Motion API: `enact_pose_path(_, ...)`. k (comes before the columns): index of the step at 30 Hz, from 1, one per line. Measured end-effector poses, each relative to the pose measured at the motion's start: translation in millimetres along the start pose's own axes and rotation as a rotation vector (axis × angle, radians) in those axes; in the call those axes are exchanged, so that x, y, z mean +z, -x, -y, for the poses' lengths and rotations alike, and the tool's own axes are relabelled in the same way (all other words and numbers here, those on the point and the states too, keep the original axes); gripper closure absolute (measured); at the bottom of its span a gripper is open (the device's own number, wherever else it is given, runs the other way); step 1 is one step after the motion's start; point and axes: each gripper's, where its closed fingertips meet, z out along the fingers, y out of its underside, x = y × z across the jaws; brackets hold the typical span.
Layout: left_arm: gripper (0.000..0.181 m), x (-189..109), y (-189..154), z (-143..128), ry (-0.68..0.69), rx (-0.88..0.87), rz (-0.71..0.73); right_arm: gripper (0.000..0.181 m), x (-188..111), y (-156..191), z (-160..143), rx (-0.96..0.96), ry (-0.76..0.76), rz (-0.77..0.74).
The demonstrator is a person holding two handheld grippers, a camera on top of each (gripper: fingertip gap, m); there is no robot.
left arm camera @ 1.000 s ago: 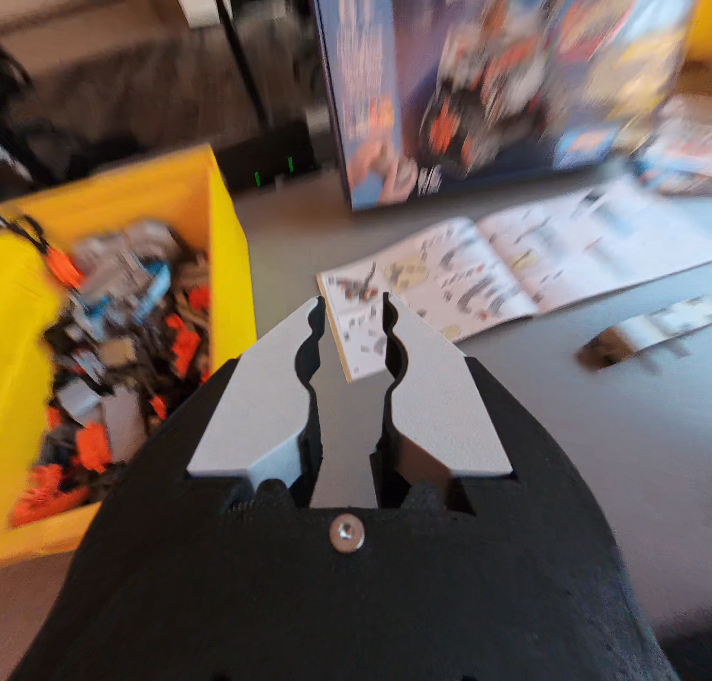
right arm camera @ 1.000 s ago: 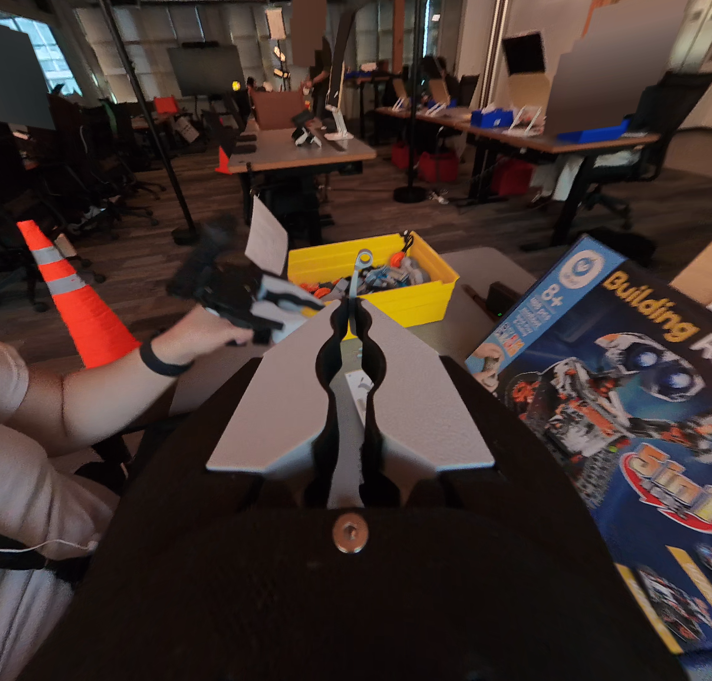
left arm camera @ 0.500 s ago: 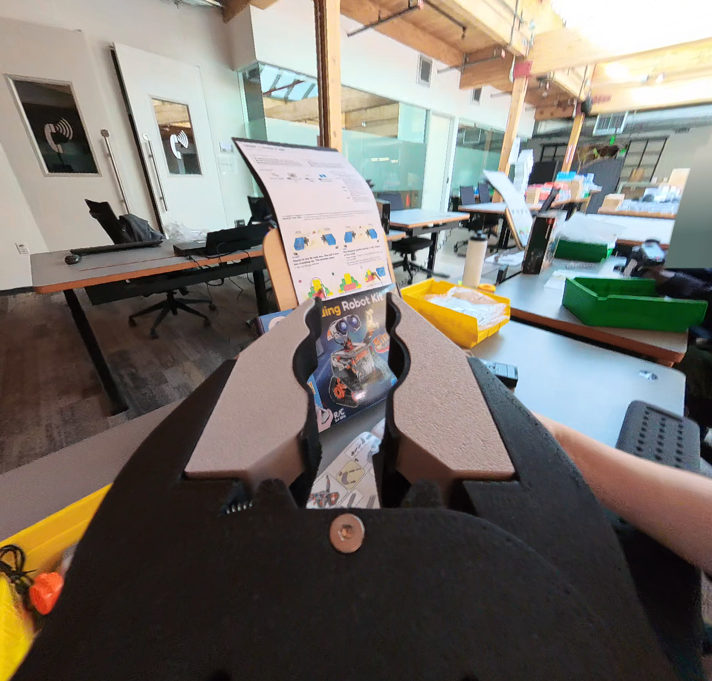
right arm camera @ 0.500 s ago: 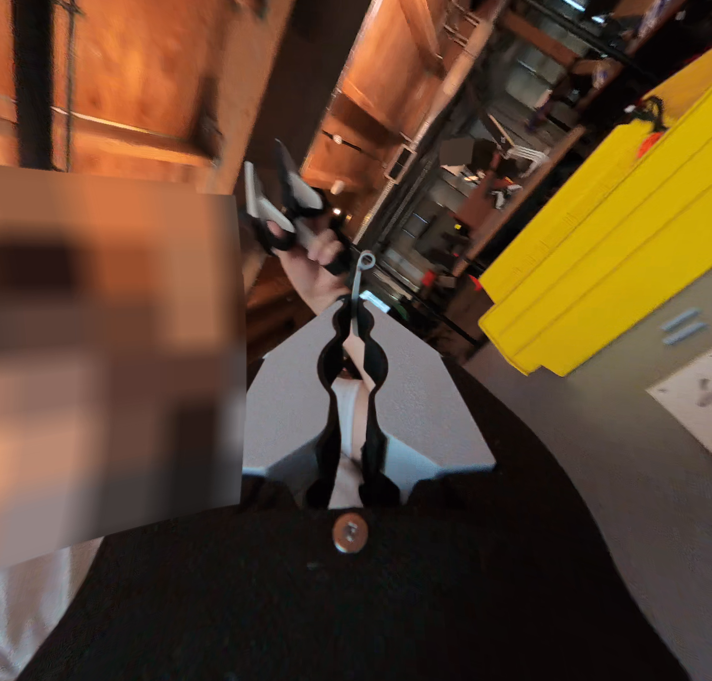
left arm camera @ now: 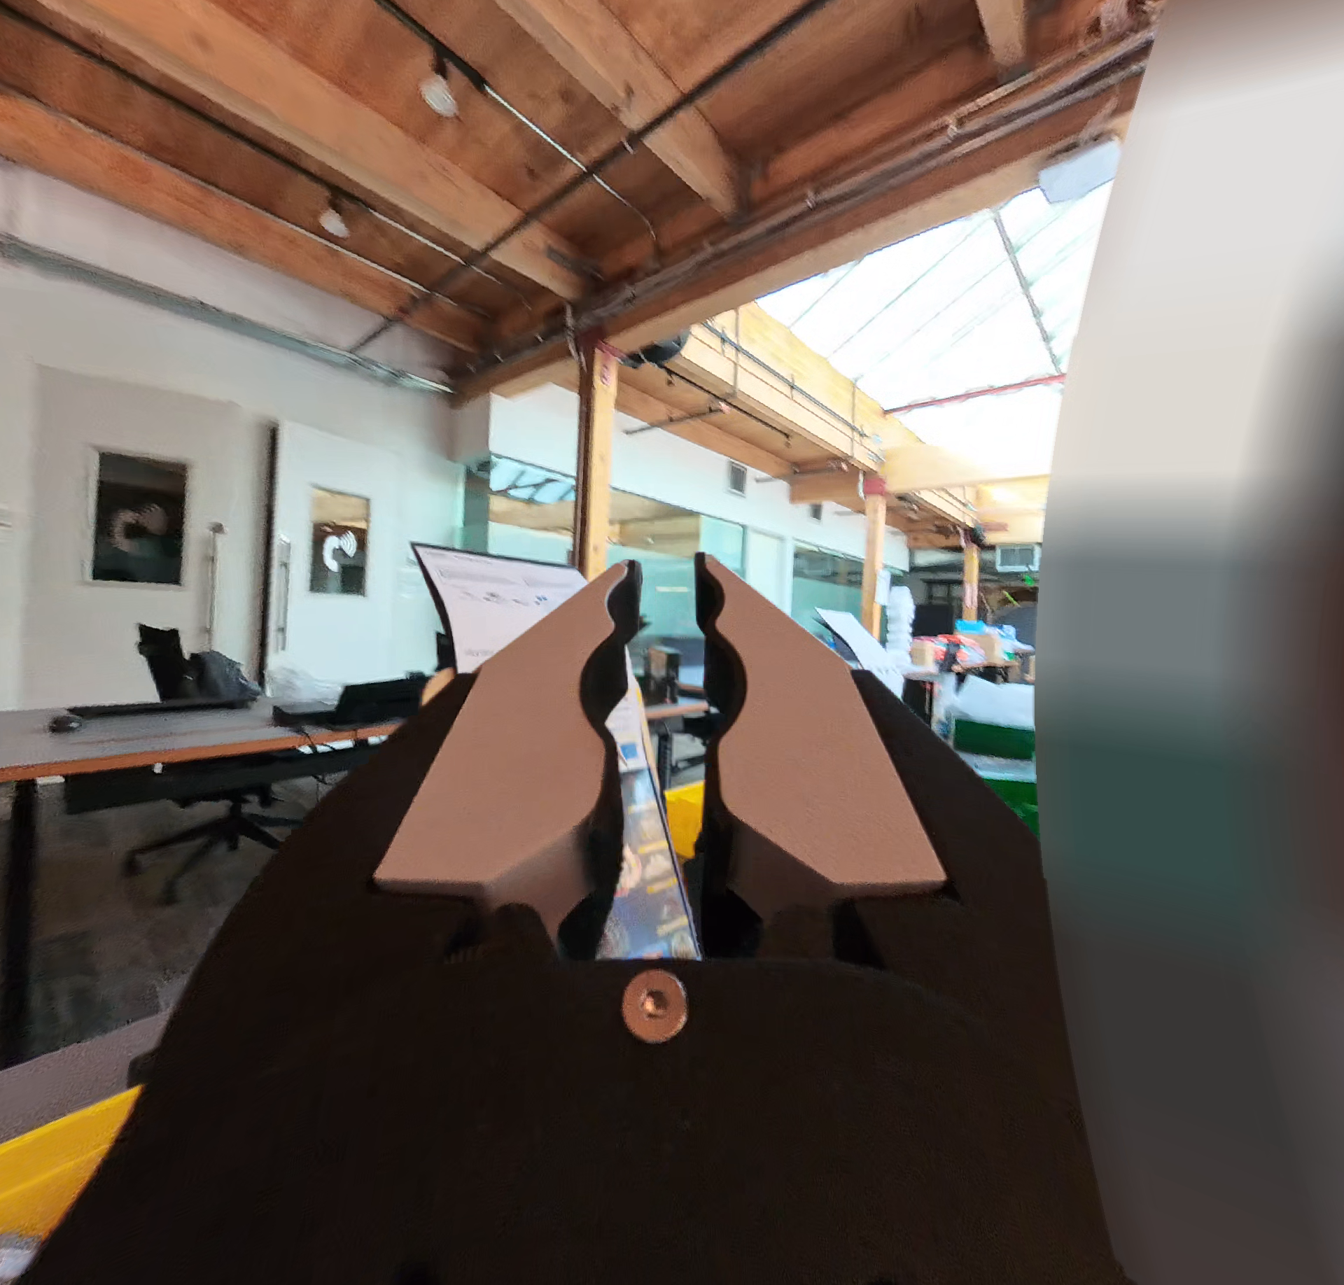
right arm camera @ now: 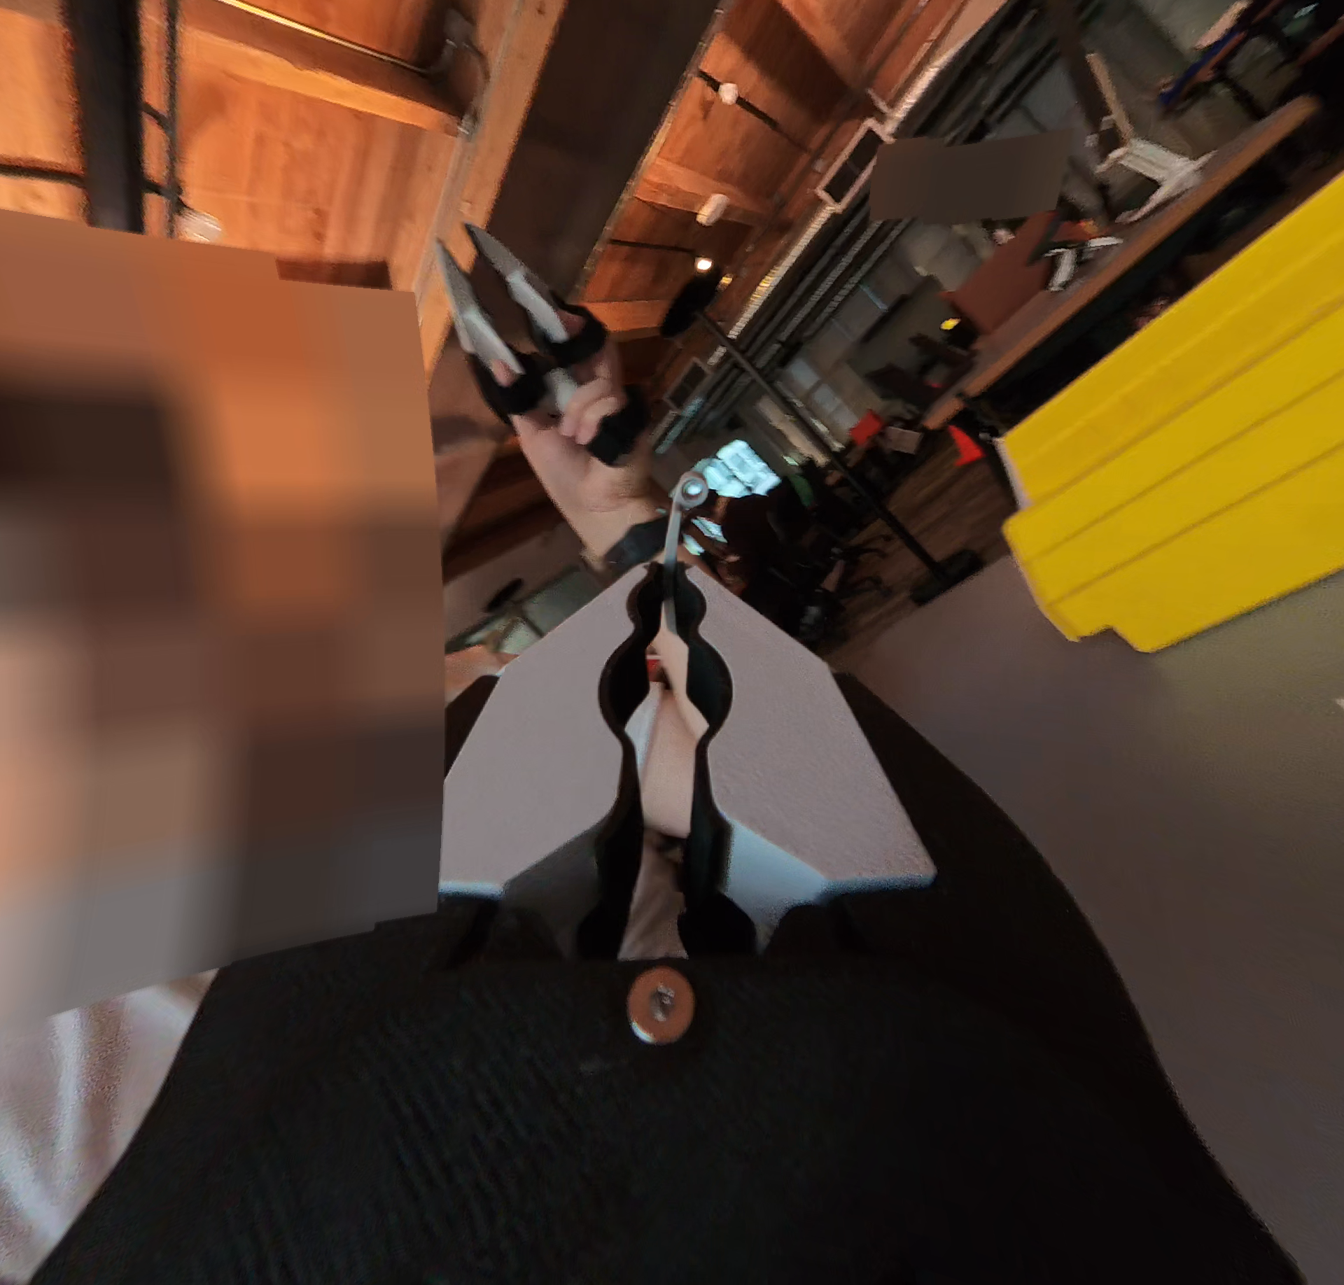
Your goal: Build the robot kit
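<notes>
Grey metal strip [right arm camera: 676,559] with a ring end sticks out from the right claw [right arm camera: 670,581], which is clenched on it beside a yellow bin [right arm camera: 1193,494] on the worktop [right arm camera: 1134,777]. Left claw [left arm camera: 668,570] is raised toward the wooden ceiling [left arm camera: 509,123], released and empty; a box [left arm camera: 647,857] shows between its fingers.

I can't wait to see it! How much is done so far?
Done: nothing put together shows. In hand: the right hand-held gripper is shut on one thin grey piece with a ring end; the left hand-held gripper is open and empty, raised up. Left: the yellow bin sits on the table, contents hidden.
</notes>
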Motion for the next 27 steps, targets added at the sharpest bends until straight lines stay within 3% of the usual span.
enact_pose_path(1,0.170,0,-3,2,-0.024,0.003,0.010,0.181,-4,-9,0,-0.055,0.027,-0.084)
enact_pose_path(3,0.171,2,-8,-1,-0.021,-0.009,0.002,0.181,-16,-31,-7,-0.180,0.130,-0.303)
enact_pose_path(6,0.167,6,-9,-18,0.081,-0.029,-0.017,0.181,-43,-65,-40,-0.362,0.468,-0.642)
enact_pose_path(9,0.166,7,-5,-35,0.196,-0.038,-0.046,0.180,-50,-77,-69,-0.417,0.710,-0.760)
enact_pose_path(11,0.166,5,-1,-41,0.234,-0.036,-0.063,0.180,-44,-81,-83,-0.381,0.803,-0.743)
enact_pose_path(15,0.165,4,16,-45,0.263,-0.033,-0.045,0.180,-44,-104,-85,-0.367,0.998,-0.850)
enact_pose_path(17,0.165,3,22,-43,0.257,-0.045,-0.051,0.180,-45,-114,-88,-0.387,1.149,-0.857)
enact_pose_path(21,0.165,0,27,-39,0.239,-0.063,-0.067,0.180,-43,-132,-100,-0.584,1.449,-0.727)
enact_pose_path(25,0.164,-5,33,-38,0.249,-0.054,-0.048,0.181,-6,-132,-95,-0.928,1.270,-0.506)
enact_pose_path(27,0.164,-6,34,-33,0.226,-0.052,-0.042,0.181,0,-126,-88,-1.074,1.192,-0.465)
